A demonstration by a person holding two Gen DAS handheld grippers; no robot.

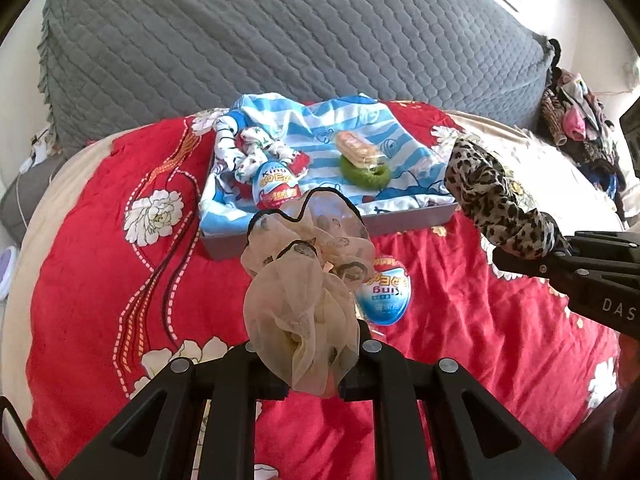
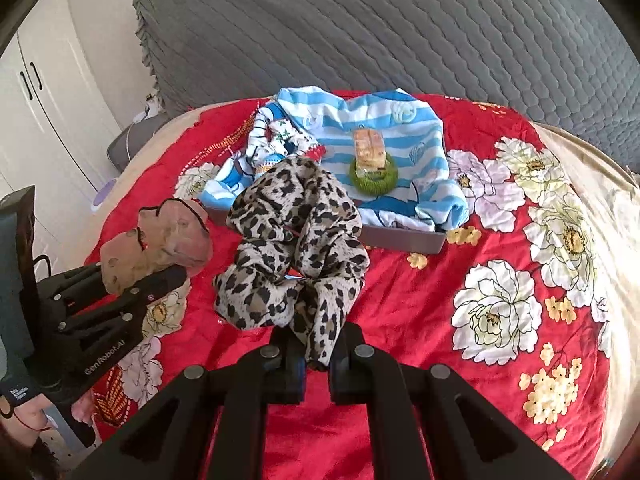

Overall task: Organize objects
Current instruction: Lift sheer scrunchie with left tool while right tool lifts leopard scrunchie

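My left gripper (image 1: 314, 376) is shut on a sheer beige scrunchie (image 1: 304, 280) with black trim, held above the red bedspread. My right gripper (image 2: 316, 360) is shut on a leopard-print scrunchie (image 2: 292, 248), also lifted off the bed. Each gripper shows in the other's view: the right gripper (image 1: 520, 254) with the leopard-print scrunchie (image 1: 496, 196), the left gripper (image 2: 120, 280) with the beige scrunchie (image 2: 160, 240). Beyond them lies a grey tray (image 1: 408, 222) lined with blue-striped cloth (image 1: 312, 132), holding a green scrunchie (image 1: 364, 174), a snack pack (image 1: 354, 146) and an egg-shaped toy (image 1: 276, 190). A second egg (image 1: 382, 296) lies on the bed.
A red floral bedspread (image 2: 420, 300) covers the bed. A grey quilted headboard cover (image 1: 280, 40) rises behind the tray. Clothes (image 1: 580, 132) are piled at the far right. White cupboard doors (image 2: 36, 100) stand left of the bed.
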